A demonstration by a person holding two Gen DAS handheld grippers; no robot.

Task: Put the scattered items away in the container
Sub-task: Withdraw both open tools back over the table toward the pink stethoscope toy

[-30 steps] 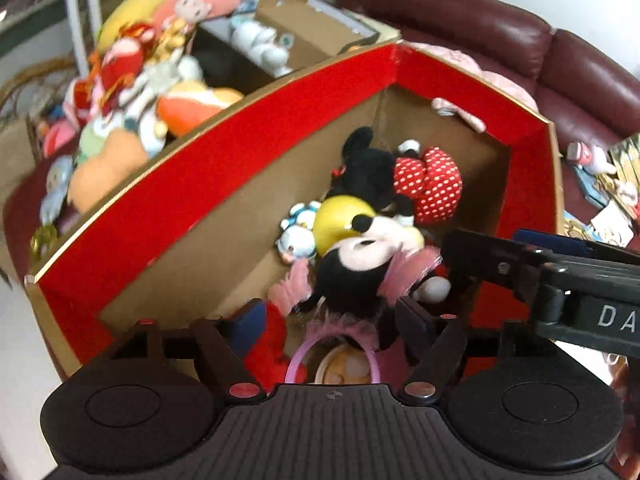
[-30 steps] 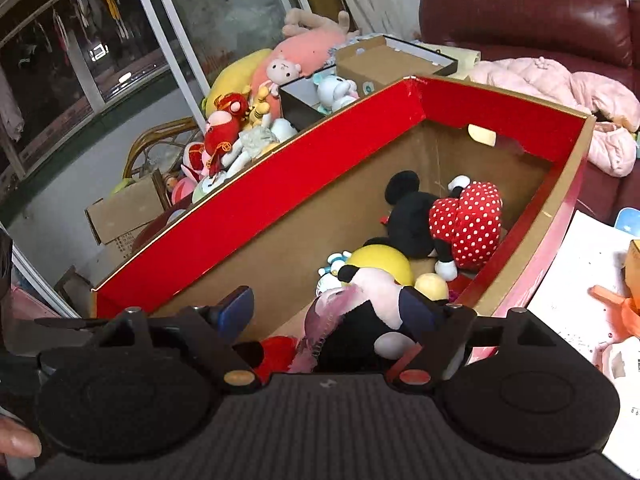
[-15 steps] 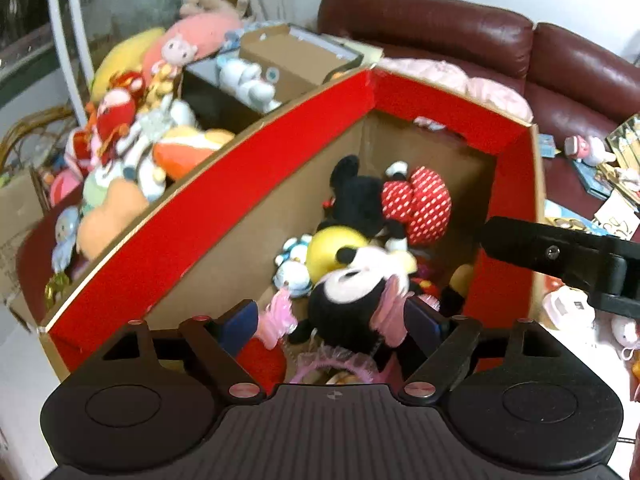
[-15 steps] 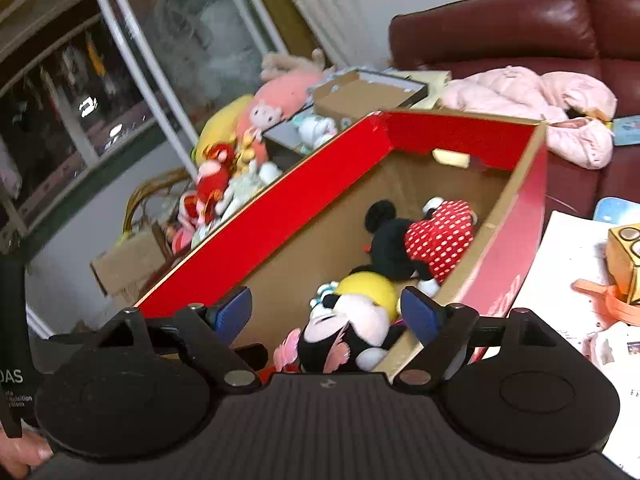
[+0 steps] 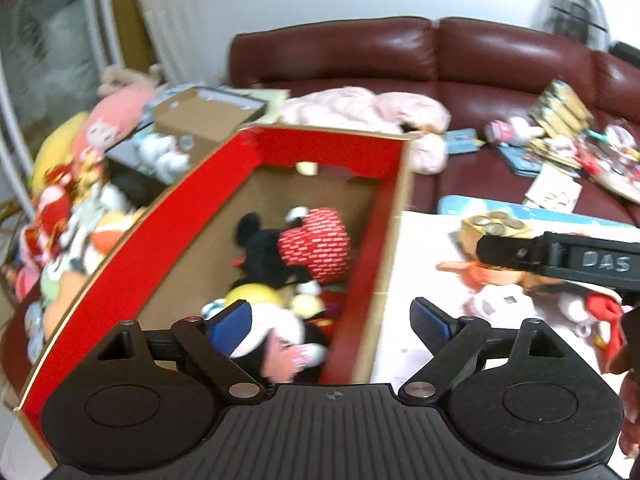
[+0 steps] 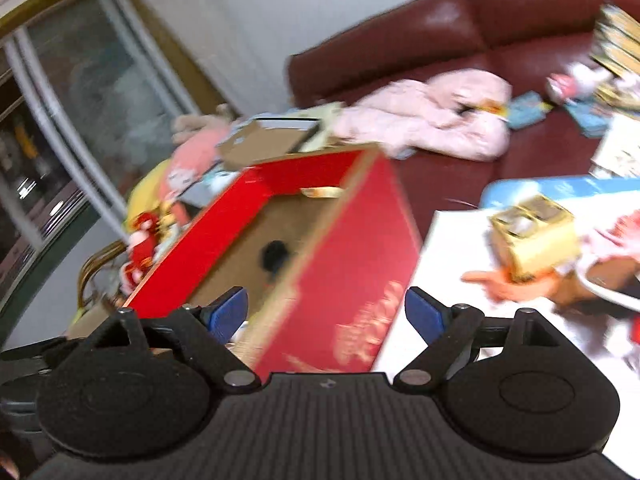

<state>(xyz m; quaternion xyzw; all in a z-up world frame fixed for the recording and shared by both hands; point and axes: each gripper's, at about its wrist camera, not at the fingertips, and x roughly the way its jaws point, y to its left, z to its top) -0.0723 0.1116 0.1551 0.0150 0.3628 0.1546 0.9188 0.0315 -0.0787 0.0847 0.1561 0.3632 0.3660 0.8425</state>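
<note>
The left gripper [image 5: 330, 322] has its jaws spread wide and holds nothing. The red box's [image 5: 192, 216] right wall stands between them, and the mouse doll [image 5: 276, 340] lies in the box just past the left jaw, with a second mouse doll [image 5: 296, 248] farther ahead. The right gripper [image 6: 326, 312] is likewise wide open and empty, the box's outer wall between its jaws. A gold box [image 6: 534, 236] sits ahead of the right jaw, on the white table [image 6: 448, 240].
</note>
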